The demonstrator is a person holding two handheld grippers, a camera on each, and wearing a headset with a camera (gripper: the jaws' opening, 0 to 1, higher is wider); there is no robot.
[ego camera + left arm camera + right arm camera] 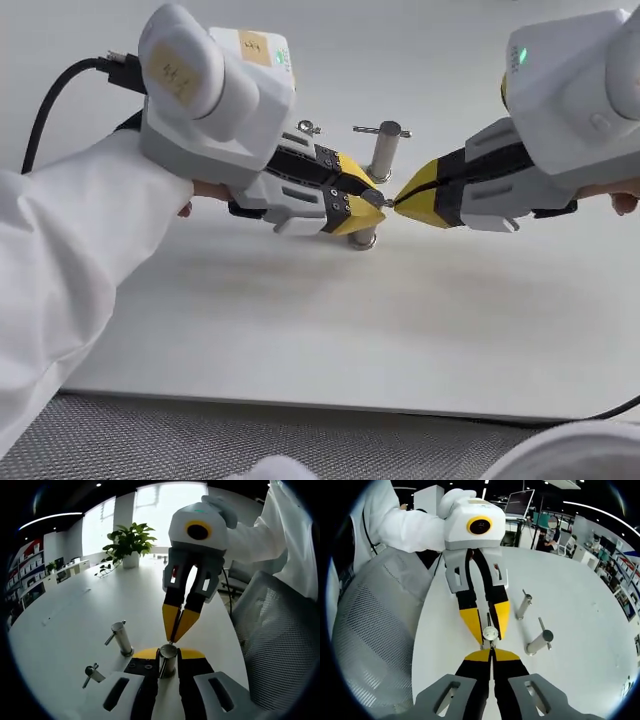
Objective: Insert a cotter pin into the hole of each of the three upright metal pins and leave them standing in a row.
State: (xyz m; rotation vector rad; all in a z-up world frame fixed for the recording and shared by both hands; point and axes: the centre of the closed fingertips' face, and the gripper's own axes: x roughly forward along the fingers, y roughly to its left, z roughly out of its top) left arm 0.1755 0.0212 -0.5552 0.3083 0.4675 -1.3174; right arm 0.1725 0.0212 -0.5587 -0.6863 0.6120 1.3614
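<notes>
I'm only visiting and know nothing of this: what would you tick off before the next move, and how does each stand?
1. Left gripper clamps the front metal pin: ok.
2. Right gripper shut on the cotter pin: ok.
3. Cotter pin lined up with the hole: cannot tell.
4. Second metal pin and third metal pin already pinned: ok.
5. All three upright in a row: cannot tell.

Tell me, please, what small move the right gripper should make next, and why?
Probably ease the right gripper slightly toward the left gripper, which clamps the upright metal pin, to push the cotter pin into the hole: its tip meets the pin's top, and both other pins carry theirs.
</notes>
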